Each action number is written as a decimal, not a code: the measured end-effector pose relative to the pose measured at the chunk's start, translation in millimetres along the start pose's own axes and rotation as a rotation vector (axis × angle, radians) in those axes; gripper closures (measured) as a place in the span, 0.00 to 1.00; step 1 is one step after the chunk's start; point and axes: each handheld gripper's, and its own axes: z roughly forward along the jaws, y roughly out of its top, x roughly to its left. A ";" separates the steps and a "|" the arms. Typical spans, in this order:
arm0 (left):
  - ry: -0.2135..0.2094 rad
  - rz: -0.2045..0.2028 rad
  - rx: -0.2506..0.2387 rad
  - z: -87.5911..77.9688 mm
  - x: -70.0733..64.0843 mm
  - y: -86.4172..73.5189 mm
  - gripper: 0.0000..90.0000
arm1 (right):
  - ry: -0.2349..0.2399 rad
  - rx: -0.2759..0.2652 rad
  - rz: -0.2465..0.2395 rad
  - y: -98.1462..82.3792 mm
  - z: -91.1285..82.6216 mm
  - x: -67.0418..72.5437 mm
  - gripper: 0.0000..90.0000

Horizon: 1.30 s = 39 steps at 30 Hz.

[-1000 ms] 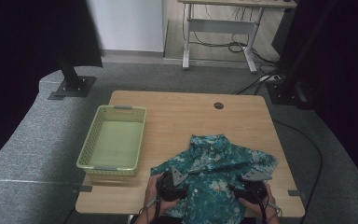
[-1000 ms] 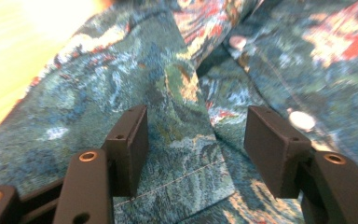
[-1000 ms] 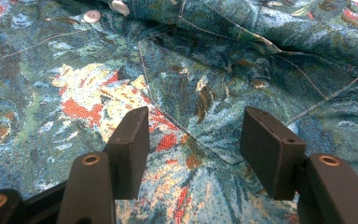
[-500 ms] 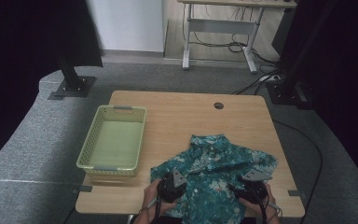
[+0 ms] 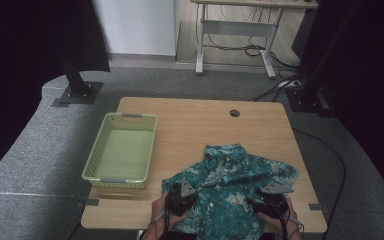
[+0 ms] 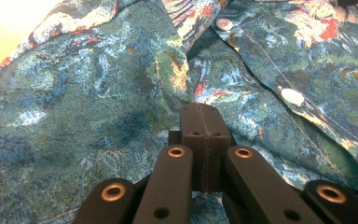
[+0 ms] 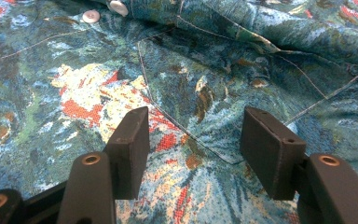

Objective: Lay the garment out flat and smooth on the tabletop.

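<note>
At the left of the light wooden bench (image 5: 195,125) we see a pale green perforated plastic basket (image 5: 121,150), standing just beside the teal floral-print button-up shirt (image 5: 235,187). The shirt lies crumpled on the near right part of the bench, its lower edge reaching the near rim.

The left gripper (image 5: 181,196) rests on the shirt's left side. In the left gripper view, we see its fingers (image 6: 205,126) clenched, pad against pad; they have just been closing. The cloth bunches directly at their tips, but we cannot tell whether a fold is pinched between them. Two white buttons (image 6: 292,96) sit along the placket to the right of the fingers.

The right gripper (image 5: 272,200) rests on the shirt's right side. In the right gripper view, its fingers (image 7: 133,140) stand released and well apart, and the shirt's chest pocket (image 7: 205,112) lies between them.
</note>
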 end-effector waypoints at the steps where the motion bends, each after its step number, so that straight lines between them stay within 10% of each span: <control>1: -0.001 0.000 -0.004 -0.5 -0.4 0.2 1.00 | -0.001 0.000 0.002 -0.6 -0.7 -0.7 0.46; 15: 0.027 -0.063 -0.094 -21.4 25.7 13.9 1.00 | -0.022 0.005 0.023 -6.8 -8.2 -10.3 0.46; 39: 0.096 -0.108 -0.086 -40.3 99.0 58.5 1.00 | -0.024 0.004 0.023 -6.4 -7.7 -11.3 0.46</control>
